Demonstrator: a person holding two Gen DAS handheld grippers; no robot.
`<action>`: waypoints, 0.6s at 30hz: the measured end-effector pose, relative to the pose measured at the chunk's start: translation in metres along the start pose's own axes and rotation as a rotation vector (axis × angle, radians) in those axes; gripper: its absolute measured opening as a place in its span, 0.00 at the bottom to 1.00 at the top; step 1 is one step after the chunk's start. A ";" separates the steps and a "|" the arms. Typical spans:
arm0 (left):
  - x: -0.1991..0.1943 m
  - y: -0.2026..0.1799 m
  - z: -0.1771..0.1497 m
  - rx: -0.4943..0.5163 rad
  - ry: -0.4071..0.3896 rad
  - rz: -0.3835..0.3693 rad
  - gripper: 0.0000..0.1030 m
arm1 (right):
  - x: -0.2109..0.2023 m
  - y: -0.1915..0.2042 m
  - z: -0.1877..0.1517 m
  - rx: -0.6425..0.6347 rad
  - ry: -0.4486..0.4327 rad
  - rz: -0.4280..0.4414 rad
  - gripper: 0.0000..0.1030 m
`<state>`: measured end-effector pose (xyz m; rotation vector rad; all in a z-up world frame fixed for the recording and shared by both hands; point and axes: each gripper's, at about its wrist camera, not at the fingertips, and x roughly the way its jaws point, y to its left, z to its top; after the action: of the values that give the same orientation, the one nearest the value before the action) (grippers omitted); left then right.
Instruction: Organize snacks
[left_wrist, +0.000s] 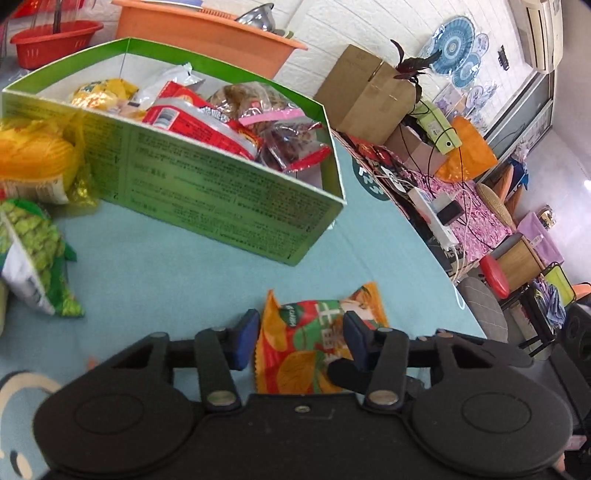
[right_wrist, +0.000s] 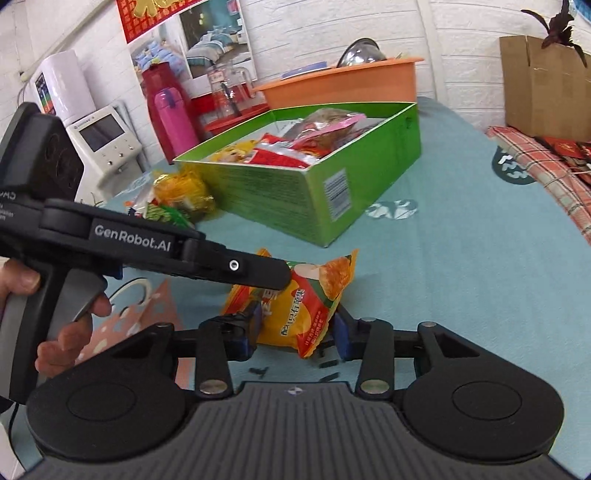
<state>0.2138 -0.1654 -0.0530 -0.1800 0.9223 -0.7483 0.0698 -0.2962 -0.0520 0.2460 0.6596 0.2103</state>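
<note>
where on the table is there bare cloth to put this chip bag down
Free: the blue tablecloth between the green box and the table's right edge. Crowded: left of the box, where a yellow packet and green pea bag lie, and the box itself.

Your left gripper (right_wrist: 286, 275) is matte black, "GenRobot.AI" in white on its side, one silver screw, grey trigger handle under bare fingers (right_wrist: 66, 332). Right gripper (right_wrist: 297, 332): black linkages, blue pads (right_wrist: 341, 334), silver pivot bolts, ribbed grey base.
</note>
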 end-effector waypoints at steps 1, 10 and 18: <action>-0.004 0.000 -0.004 0.009 -0.004 0.009 0.51 | 0.000 0.002 -0.001 0.001 0.001 0.013 0.68; -0.030 0.014 -0.020 -0.015 -0.004 0.008 0.55 | -0.003 0.020 -0.005 -0.053 0.011 0.006 0.83; -0.025 0.001 -0.020 0.037 -0.019 0.028 0.51 | -0.001 0.024 -0.008 -0.037 -0.007 -0.014 0.50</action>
<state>0.1893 -0.1453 -0.0496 -0.1415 0.8904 -0.7357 0.0613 -0.2727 -0.0508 0.2065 0.6501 0.2085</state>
